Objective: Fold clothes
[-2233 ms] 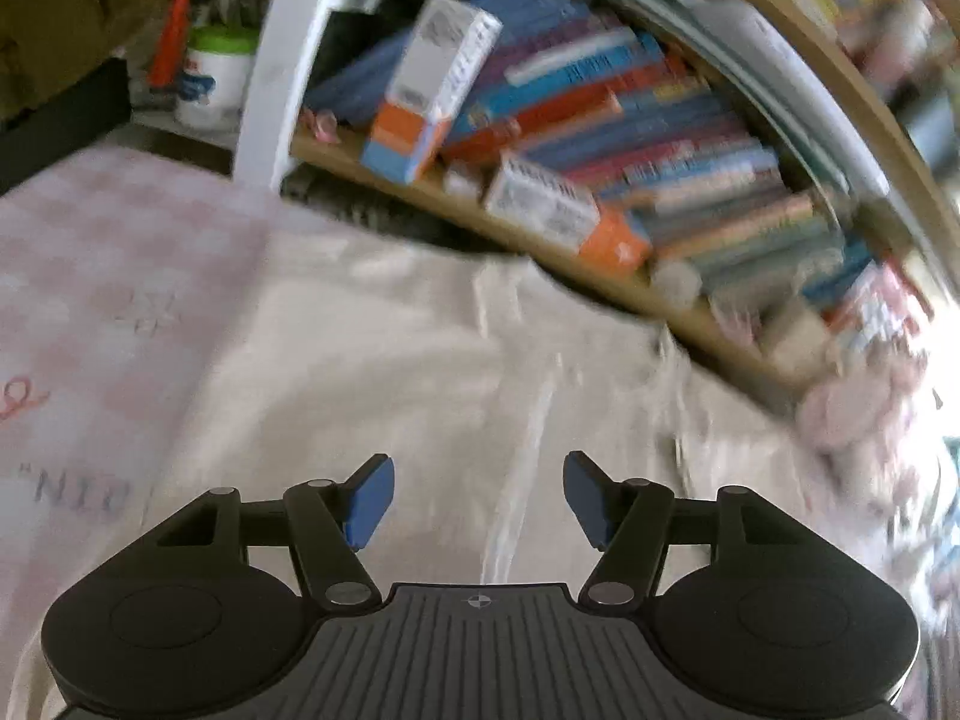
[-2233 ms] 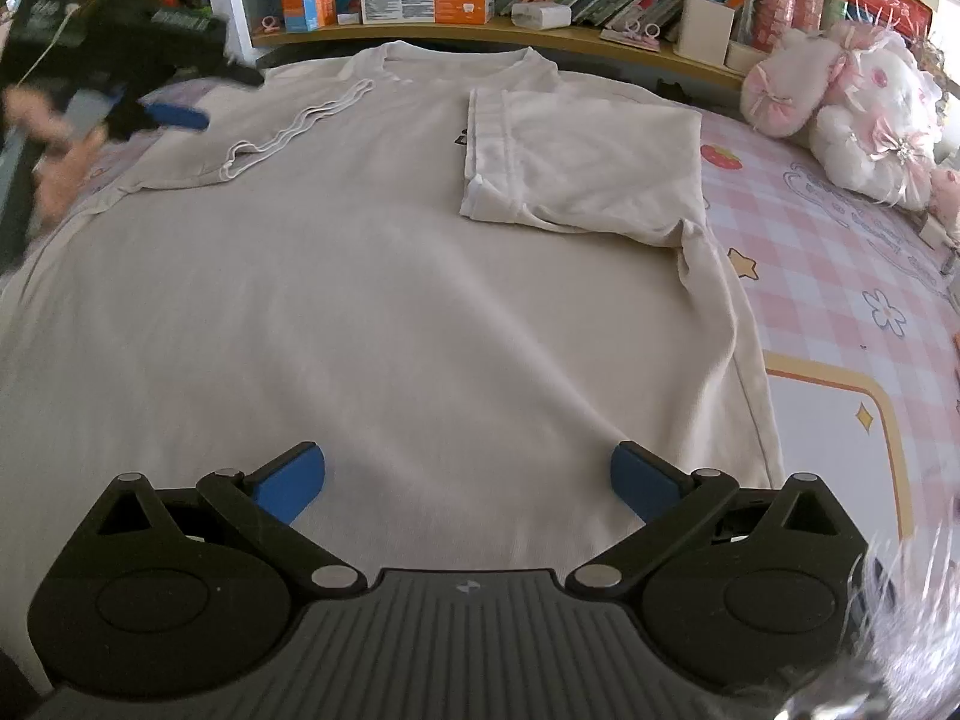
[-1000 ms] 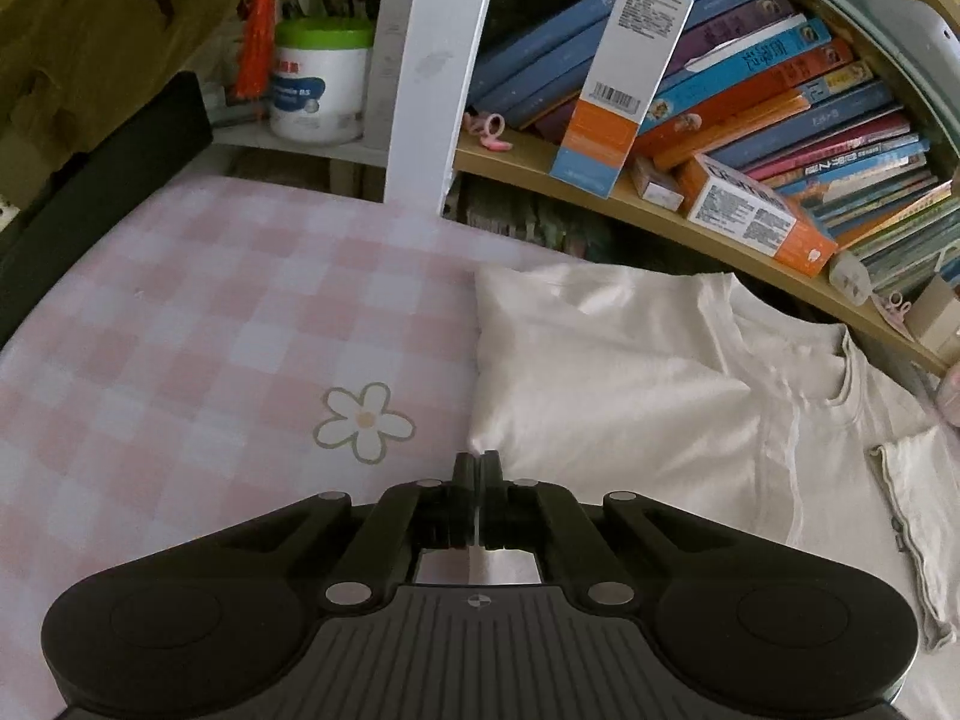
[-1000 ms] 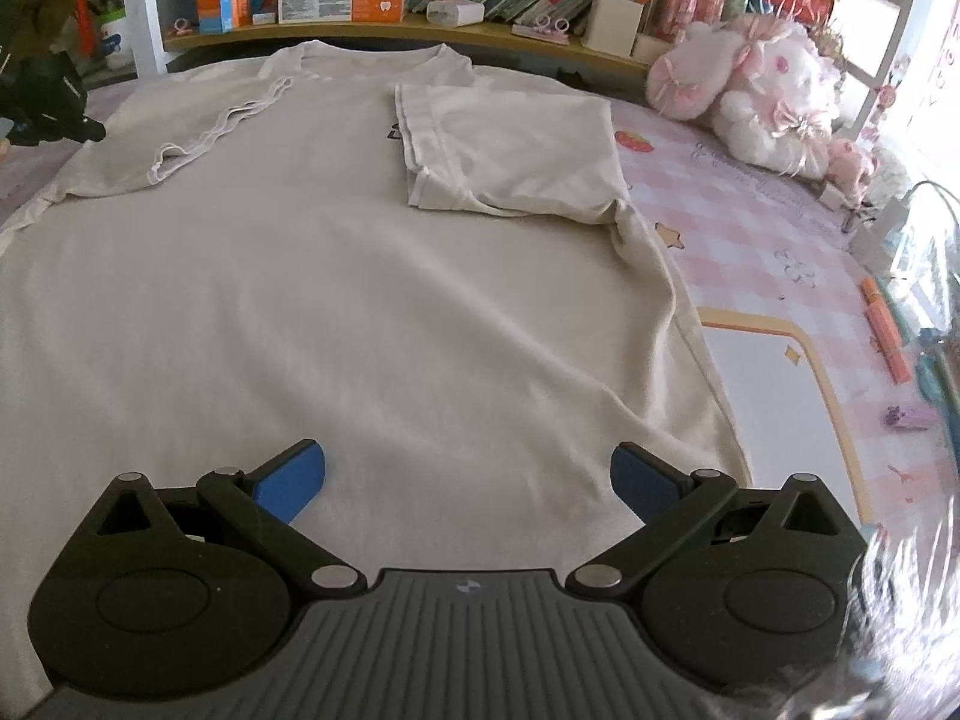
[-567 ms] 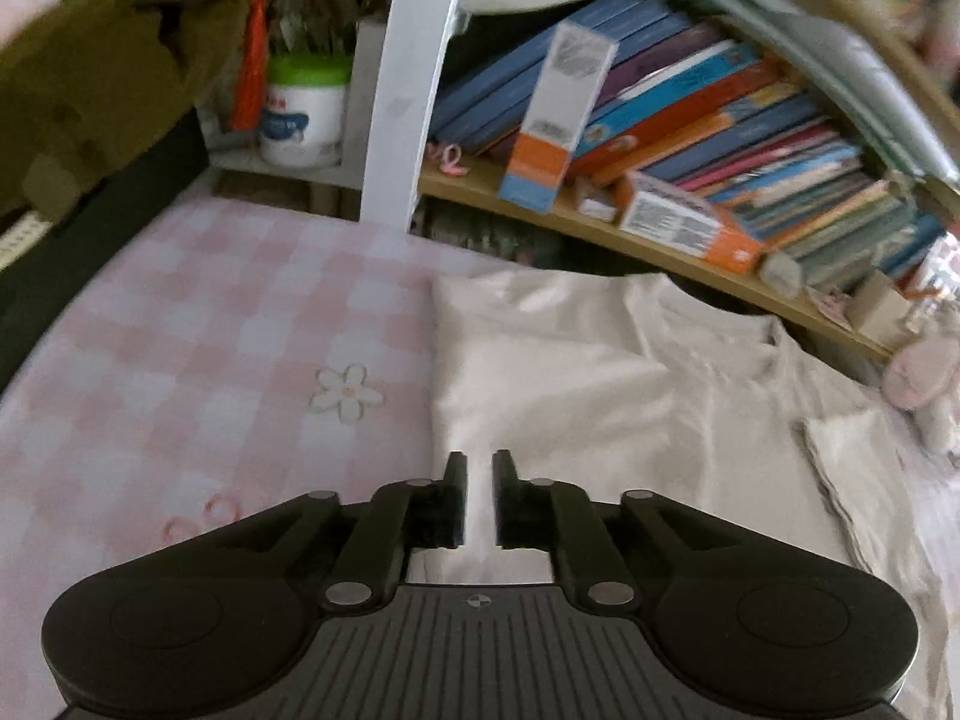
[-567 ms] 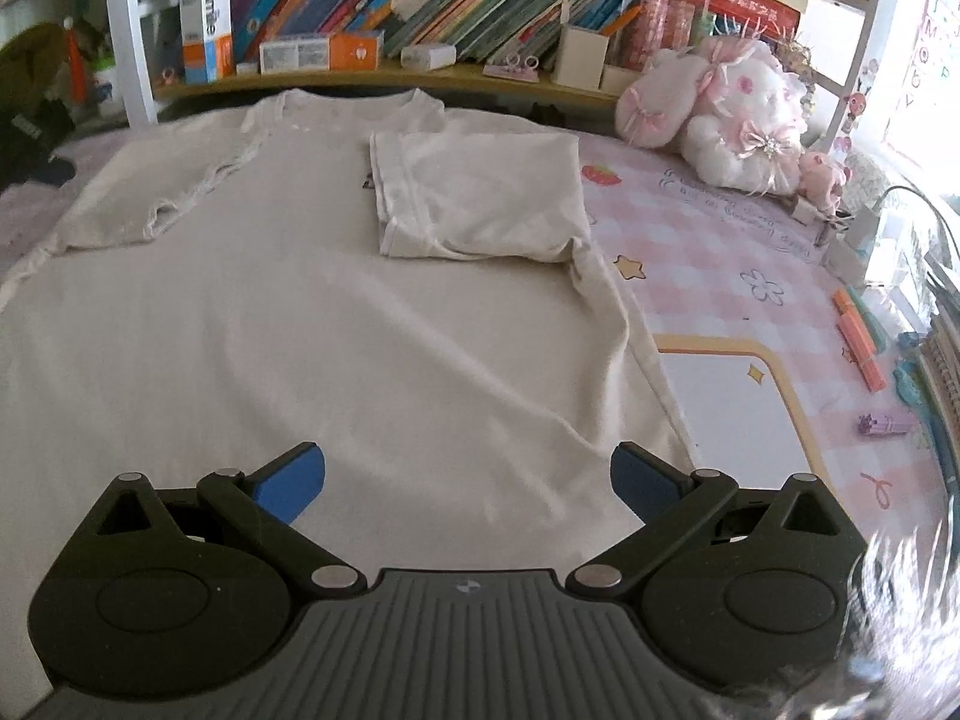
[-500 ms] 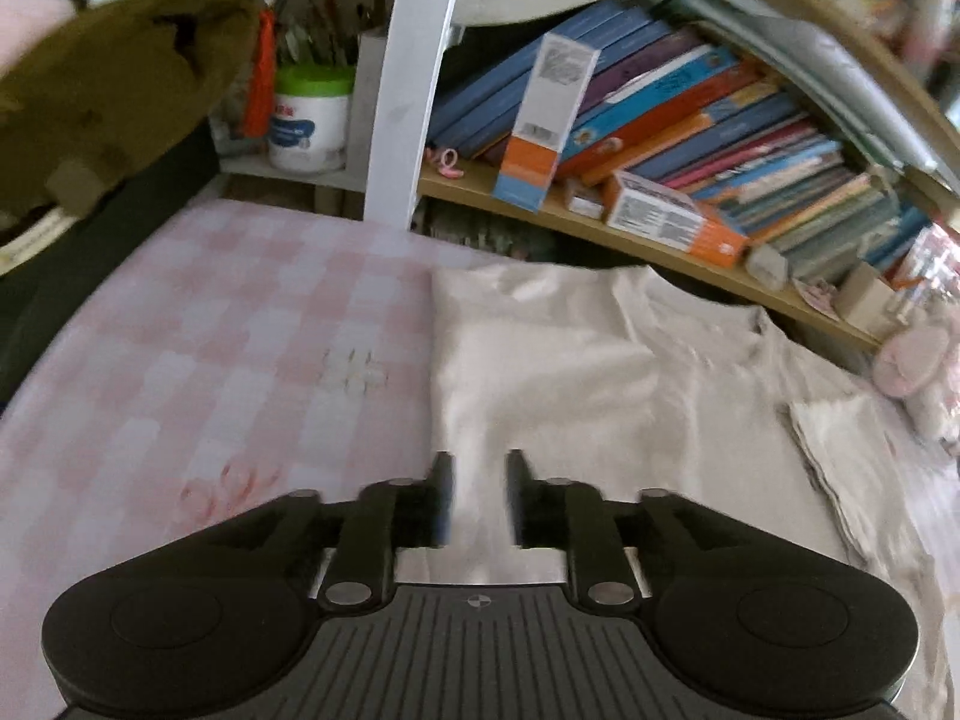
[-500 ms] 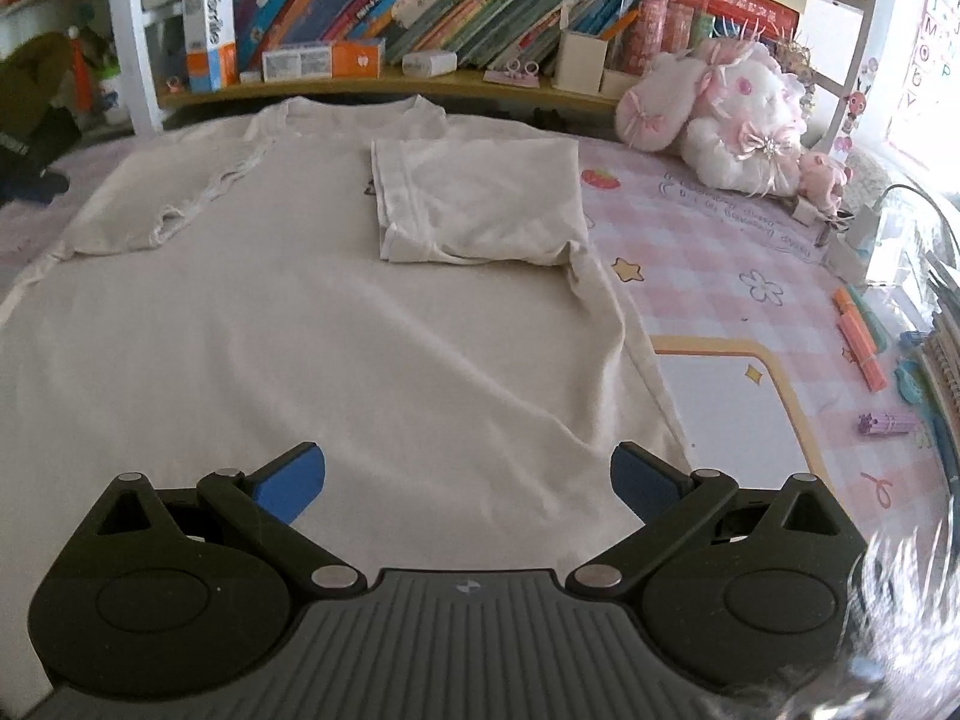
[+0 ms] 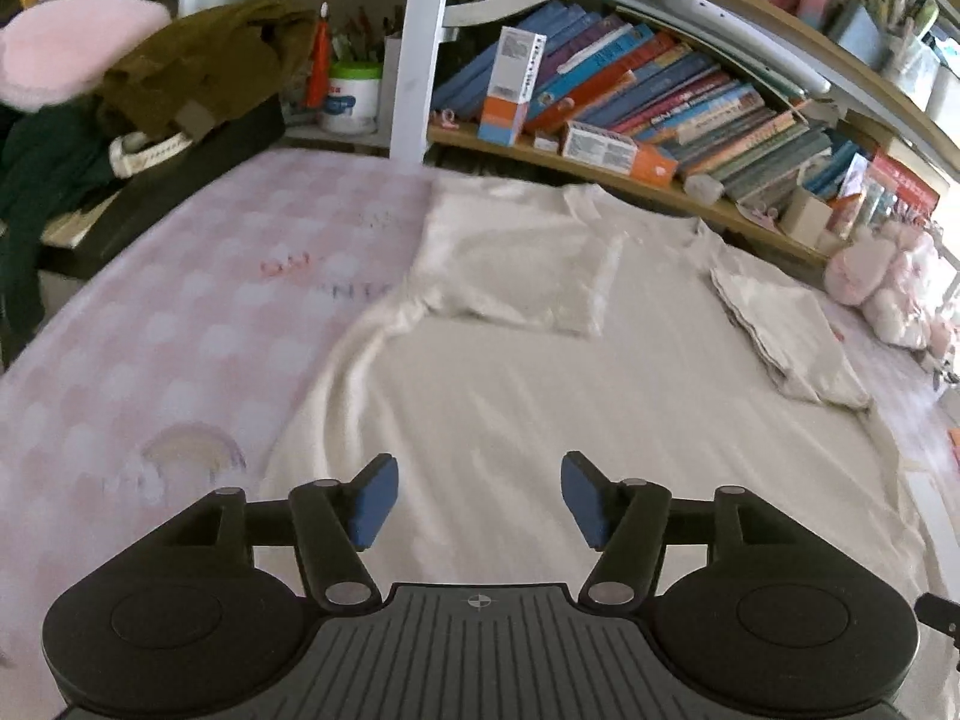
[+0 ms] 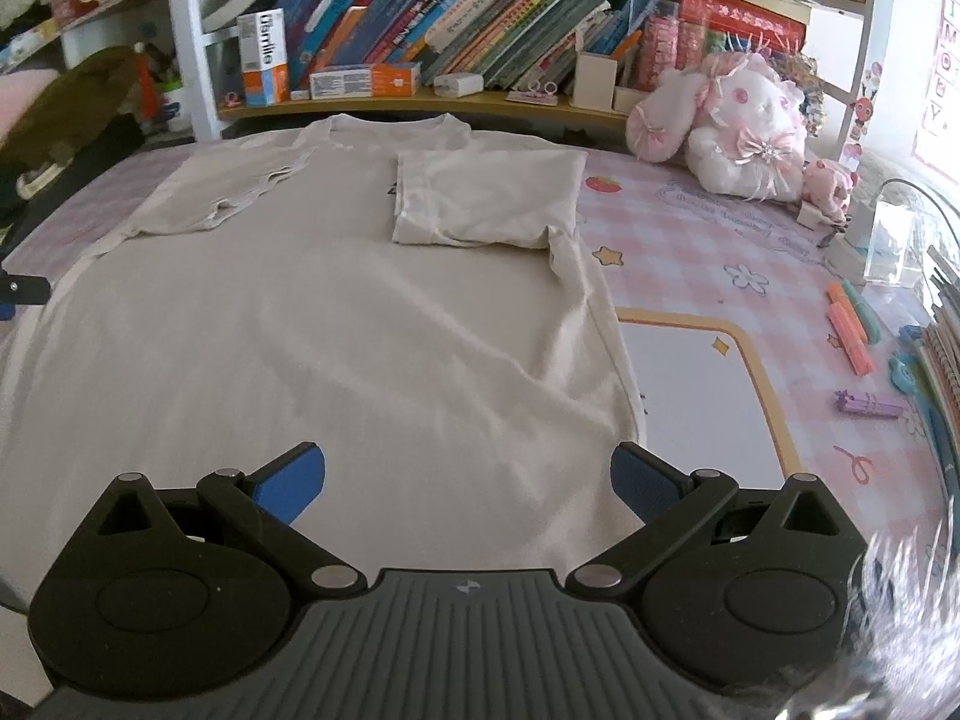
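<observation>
A cream T-shirt point(image 10: 336, 324) lies flat on a pink checked table cover, collar toward the bookshelf. Both sleeves are folded inward onto the body: the left sleeve point(image 9: 516, 264) and the right sleeve point(image 10: 489, 198). My left gripper point(image 9: 477, 501) hovers open over the shirt's lower left part point(image 9: 540, 396), nothing between its blue pads. My right gripper point(image 10: 468, 483) is open wide above the shirt's lower right area, near the hem, holding nothing.
A bookshelf point(image 10: 456, 6) with books and boxes runs along the back. Pink plush toys point(image 10: 738, 120) sit at the back right. Pens point(image 10: 849, 333) and clips lie on the cover at right. Dark clothing and a bag point(image 9: 174, 84) pile up at the left.
My left gripper let go of the left sleeve, which now lies folded on the shirt, opened, and drew back toward the hem. My right gripper stayed open and pulled back slightly.
</observation>
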A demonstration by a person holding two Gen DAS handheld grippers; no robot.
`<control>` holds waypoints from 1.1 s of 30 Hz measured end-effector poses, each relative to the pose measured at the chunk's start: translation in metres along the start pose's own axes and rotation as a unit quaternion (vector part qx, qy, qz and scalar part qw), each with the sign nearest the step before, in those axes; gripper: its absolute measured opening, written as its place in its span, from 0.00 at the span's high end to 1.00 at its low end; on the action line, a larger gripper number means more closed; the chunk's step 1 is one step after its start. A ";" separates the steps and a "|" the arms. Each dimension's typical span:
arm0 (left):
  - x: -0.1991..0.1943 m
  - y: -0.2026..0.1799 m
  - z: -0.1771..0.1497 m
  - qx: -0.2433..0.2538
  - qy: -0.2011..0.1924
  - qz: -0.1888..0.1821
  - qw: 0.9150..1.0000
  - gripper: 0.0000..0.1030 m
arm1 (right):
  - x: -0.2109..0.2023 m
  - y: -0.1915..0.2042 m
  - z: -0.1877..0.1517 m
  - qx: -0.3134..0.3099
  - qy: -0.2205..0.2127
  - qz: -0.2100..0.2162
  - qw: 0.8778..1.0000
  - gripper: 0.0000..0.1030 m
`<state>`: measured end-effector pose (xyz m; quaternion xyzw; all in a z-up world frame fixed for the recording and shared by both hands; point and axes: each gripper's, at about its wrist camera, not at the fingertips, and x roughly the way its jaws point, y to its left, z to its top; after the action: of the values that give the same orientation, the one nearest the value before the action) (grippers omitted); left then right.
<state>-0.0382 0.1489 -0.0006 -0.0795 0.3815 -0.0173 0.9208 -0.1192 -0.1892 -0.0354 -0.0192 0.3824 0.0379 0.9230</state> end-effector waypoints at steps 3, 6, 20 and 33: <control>-0.015 -0.011 -0.018 0.004 -0.008 0.004 1.000 0.40 | -0.011 -0.005 -0.011 -0.009 -0.005 0.010 1.000 0.00; -0.034 -0.022 -0.037 0.027 -0.030 0.008 0.999 0.35 | -0.022 -0.011 -0.024 -0.009 -0.005 0.017 1.000 0.00; -0.076 -0.053 -0.088 0.053 -0.030 -0.003 0.998 0.16 | -0.066 -0.044 -0.074 0.025 0.000 0.009 1.000 0.00; -0.091 -0.024 -0.105 0.031 0.001 0.031 0.999 0.16 | -0.067 -0.038 -0.085 0.066 0.032 0.010 0.997 0.02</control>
<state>-0.1763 0.1201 -0.0060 -0.0395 0.3840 -0.0004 0.9225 -0.2228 -0.2365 -0.0482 0.0437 0.4132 0.0210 0.9094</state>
